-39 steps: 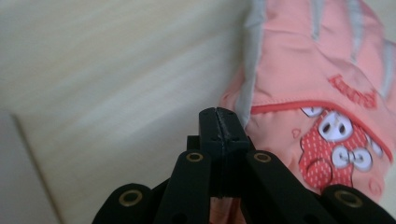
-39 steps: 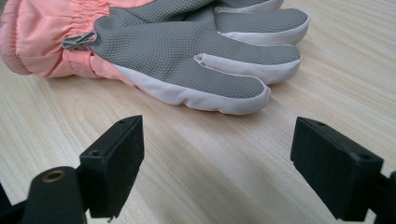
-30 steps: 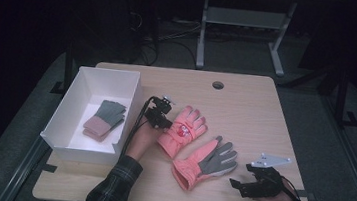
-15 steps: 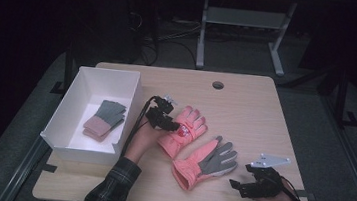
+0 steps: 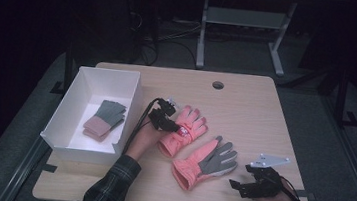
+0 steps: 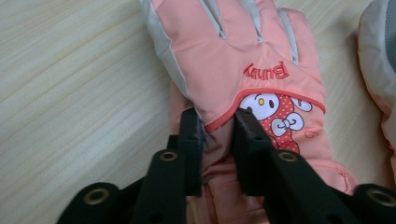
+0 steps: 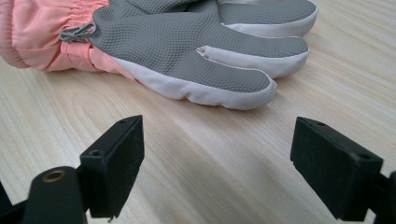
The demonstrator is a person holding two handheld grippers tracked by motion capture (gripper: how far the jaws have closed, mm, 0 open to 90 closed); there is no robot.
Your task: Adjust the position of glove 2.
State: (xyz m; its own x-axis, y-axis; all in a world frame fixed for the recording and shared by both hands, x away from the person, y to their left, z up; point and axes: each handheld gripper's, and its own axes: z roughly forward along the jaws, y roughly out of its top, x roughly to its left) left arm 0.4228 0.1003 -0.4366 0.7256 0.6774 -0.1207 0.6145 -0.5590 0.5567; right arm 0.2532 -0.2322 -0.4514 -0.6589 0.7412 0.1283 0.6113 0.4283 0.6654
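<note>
Left gripper has just been closing and now pinches your pink glove at table centre, just right of the box. One grey pair is boxed; this glove and its mate at 4 o'clock remain, right gripper idle and gaping.

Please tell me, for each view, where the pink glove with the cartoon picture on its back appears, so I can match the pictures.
High view: cartoon glove lies at table centre, under the left gripper.
Left gripper view: it spans the upper centre, a fold pinched between the jaws.
Right gripper view: not in it.
Shared landmark: the grey-palmed glove.
</note>
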